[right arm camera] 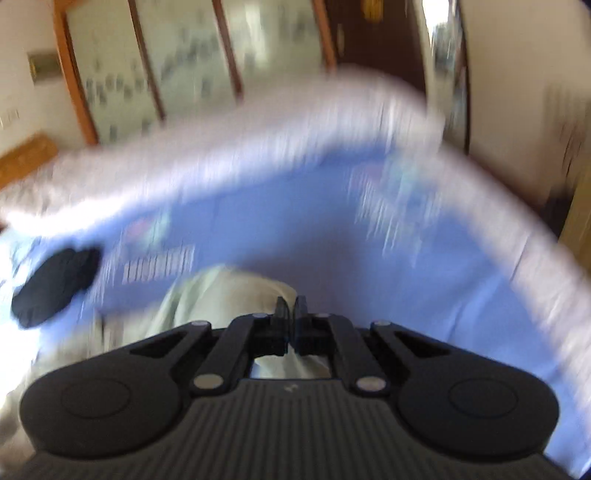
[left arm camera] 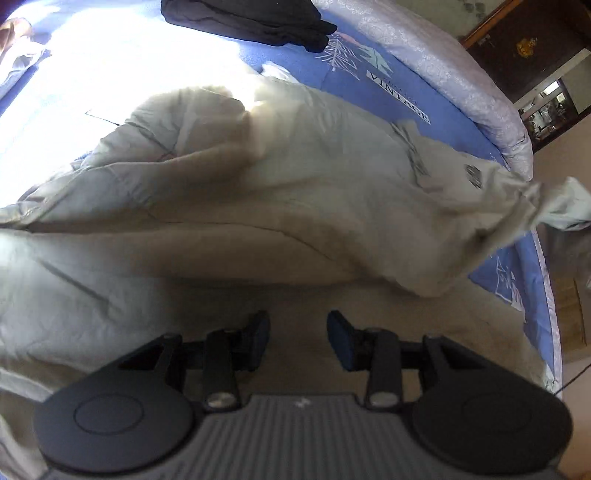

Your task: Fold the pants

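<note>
The pale grey-beige pants (left arm camera: 295,192) lie crumpled across a blue bedsheet (left arm camera: 303,62) in the left wrist view, one end stretched and lifted off to the right (left arm camera: 546,206). My left gripper (left arm camera: 298,332) is open and empty, hovering just above the near part of the fabric. In the blurred right wrist view, my right gripper (right arm camera: 291,314) is shut on a bunch of the pants (right arm camera: 229,295), which hang below and behind the jaws.
A folded black garment (left arm camera: 251,18) lies at the far end of the bed, also in the right wrist view (right arm camera: 55,288). A lilac quilt (left arm camera: 443,70) runs along the bed's right edge. Wooden-framed doors (right arm camera: 192,55) stand beyond the bed.
</note>
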The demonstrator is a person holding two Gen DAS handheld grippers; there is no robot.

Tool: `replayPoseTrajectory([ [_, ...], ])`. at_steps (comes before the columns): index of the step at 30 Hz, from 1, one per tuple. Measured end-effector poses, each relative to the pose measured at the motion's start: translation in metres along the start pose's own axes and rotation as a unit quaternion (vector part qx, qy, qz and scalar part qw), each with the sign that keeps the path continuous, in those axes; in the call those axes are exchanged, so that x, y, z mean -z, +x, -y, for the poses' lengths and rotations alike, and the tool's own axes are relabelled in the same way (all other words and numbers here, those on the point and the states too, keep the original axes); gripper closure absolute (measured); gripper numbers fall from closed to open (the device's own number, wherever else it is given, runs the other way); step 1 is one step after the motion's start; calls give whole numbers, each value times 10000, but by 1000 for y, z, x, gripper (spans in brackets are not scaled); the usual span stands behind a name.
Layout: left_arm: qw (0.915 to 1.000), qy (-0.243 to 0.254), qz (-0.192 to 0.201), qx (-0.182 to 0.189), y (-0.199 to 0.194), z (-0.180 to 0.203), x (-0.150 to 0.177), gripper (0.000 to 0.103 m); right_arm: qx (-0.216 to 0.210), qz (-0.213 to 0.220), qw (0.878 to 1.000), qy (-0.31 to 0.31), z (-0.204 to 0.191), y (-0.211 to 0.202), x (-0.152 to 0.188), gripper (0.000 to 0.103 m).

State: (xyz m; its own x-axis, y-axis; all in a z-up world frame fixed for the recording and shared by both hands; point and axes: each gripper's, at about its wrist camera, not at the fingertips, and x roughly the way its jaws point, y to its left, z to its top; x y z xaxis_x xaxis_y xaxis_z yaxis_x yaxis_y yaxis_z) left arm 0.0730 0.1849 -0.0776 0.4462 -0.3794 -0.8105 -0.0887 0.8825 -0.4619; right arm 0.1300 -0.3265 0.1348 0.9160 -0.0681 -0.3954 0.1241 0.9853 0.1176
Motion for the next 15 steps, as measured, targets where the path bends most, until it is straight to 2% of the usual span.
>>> replayPoseTrajectory([
  [2,10000,11,25,22,0,-2,3,68,311,961,9907,-910,-4,-33,-8,92],
  [3,10000,27,38,35,-3,-3,3,68,464,1192,9839,-1249,-2,-44,-2,86],
  [5,10000,56,50,49,-4,-4,3,68,877,1204,9768,-1539,14,-58,25,51],
  [7,9999,74,39,68,-5,-4,3,67,1191,729,9804,-1391,44,-62,61,39],
  [9,9999,95,-6,84,-6,-3,0,65,1604,-170,9828,-898,85,-59,102,38],
  [11,9998,134,-58,110,-9,0,0,62,1926,-873,9774,-47,126,-63,134,42],
  [13,9997,187,-52,162,-14,2,1,62,1755,-1074,9731,1031,153,-74,144,48],
  [14,9996,204,-22,189,-17,3,2,62,1617,-1065,9709,1412,156,-76,140,48],
  [15,9996,194,17,216,-21,2,2,62,1534,-1039,9706,1539,153,-75,132,48],
])
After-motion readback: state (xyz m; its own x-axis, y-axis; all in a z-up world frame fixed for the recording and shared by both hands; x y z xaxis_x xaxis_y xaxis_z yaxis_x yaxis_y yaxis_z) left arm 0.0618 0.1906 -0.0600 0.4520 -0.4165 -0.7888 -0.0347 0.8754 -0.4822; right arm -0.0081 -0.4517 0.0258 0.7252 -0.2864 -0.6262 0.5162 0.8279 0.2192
